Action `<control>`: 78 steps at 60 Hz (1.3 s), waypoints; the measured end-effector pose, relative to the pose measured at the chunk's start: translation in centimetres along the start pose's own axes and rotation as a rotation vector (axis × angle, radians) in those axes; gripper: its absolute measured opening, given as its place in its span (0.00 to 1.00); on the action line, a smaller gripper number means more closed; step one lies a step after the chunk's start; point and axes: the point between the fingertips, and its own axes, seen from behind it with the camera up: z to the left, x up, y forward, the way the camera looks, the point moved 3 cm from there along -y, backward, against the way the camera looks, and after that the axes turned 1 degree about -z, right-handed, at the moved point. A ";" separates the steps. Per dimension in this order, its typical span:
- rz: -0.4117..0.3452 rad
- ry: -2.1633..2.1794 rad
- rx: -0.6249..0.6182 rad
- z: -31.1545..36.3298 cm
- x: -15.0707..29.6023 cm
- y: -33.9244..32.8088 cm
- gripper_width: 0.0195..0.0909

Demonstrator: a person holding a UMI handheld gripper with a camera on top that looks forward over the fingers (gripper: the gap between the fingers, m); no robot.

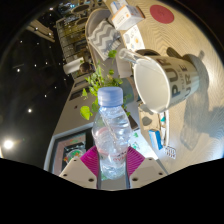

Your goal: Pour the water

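Observation:
A clear plastic water bottle (112, 130) with a white cap stands up between my gripper's fingers, and my gripper (112, 162) is shut on the water bottle, both pink pads (88, 160) pressing its lower body. Just beyond the bottle, to the right, a white mug (160, 80) with dark lettering shows its open mouth toward me. The whole scene appears tilted.
A small green plant (100, 80) stands just behind the bottle. A white cup with a grey zigzag pattern (103, 38) and boxes (125, 15) lie further off. A red round object (161, 13) sits at the far end. Printed cards (72, 150) lie on the tabletop beside the fingers.

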 end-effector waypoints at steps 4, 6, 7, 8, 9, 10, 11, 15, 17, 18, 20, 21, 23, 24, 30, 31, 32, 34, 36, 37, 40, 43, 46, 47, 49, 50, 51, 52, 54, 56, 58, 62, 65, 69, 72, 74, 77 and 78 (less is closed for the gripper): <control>0.007 -0.125 -0.013 1.5 -0.1 -0.6 0.17; 0.006 -0.198 -0.020 2.4 0.0 -0.7 0.17; 0.005 -0.235 -0.021 2.9 0.0 -0.8 0.17; 0.003 -0.273 -0.021 3.5 0.1 -0.9 0.17; 0.000 -0.312 -0.020 4.2 0.2 -1.0 0.17; -0.004 -0.353 -0.017 4.9 0.3 -1.2 0.17; -0.007 -0.389 -0.008 5.7 0.5 -1.6 0.17; -0.037 -0.562 -0.001 8.8 1.2 -1.9 0.17; -0.054 -0.646 0.007 10.6 1.8 -2.6 0.17; -0.066 -0.691 0.008 11.4 2.1 -2.8 0.17; -0.092 -0.776 0.007 12.8 3.1 -3.1 0.17; -0.106 -0.819 0.005 13.5 3.5 -3.3 0.17; -0.131 -0.899 0.003 14.9 4.4 -4.1 0.17; -0.144 -0.938 -0.003 15.5 4.9 -4.4 0.17; -0.251 -1.169 -0.064 17.5 9.0 -6.2 0.17; -0.270 -1.202 -0.079 17.6 10.1 -6.3 0.17; -0.288 -1.237 -0.098 17.6 11.0 -6.6 0.17; -0.323 -1.308 -0.140 17.5 12.9 -7.1 0.17; -0.352 -1.373 -0.186 16.8 14.8 -8.1 0.17; -0.363 -1.403 -0.214 16.5 15.8 -8.3 0.17; -0.387 -1.484 -0.300 15.0 18.8 -8.9 0.17; -0.402 -1.548 -0.374 12.1 21.8 -9.7 0.17; -0.410 -1.596 -0.452 10.2 24.2 -10.5 0.17; -0.410 -1.612 -0.477 9.4 25.0 -10.7 0.17; -0.399 -1.635 -0.523 7.1 26.6 -11.1 0.17; -0.388 -1.640 -0.544 6.6 27.1 -11.1 0.17; -0.381 -1.644 -0.567 6.2 27.1 -11.5 0.17; -0.377 -1.643 -0.583 5.6 27.6 -11.7 0.17; -0.370 -1.634 -0.602 4.4 28.3 -12.0 0.17; -0.362 -1.624 -0.614 3.3 29.0 -12.3 0.17; -0.354 -1.618 -0.630 1.8 30.0 -11.7 0.17; -0.339 -1.618 -0.651 -0.2 31.5 -12.8 0.17; -0.325 -1.620 -0.668 -1.5 32.2 -12.9 0.17; -0.311 -1.617 -0.679 -3.1 32.5 -12.5 0.17; -0.299 -1.612 -0.681 -4.0 32.7 -12.5 0.17; -0.288 -1.606 -0.688 -4.6 32.8 -12.4 0.18; -0.300 -1.624 -0.682 -4.6 32.6 -12.5 0.18; -0.299 -1.629 -0.682 -4.6 32.6 -12.5 0.18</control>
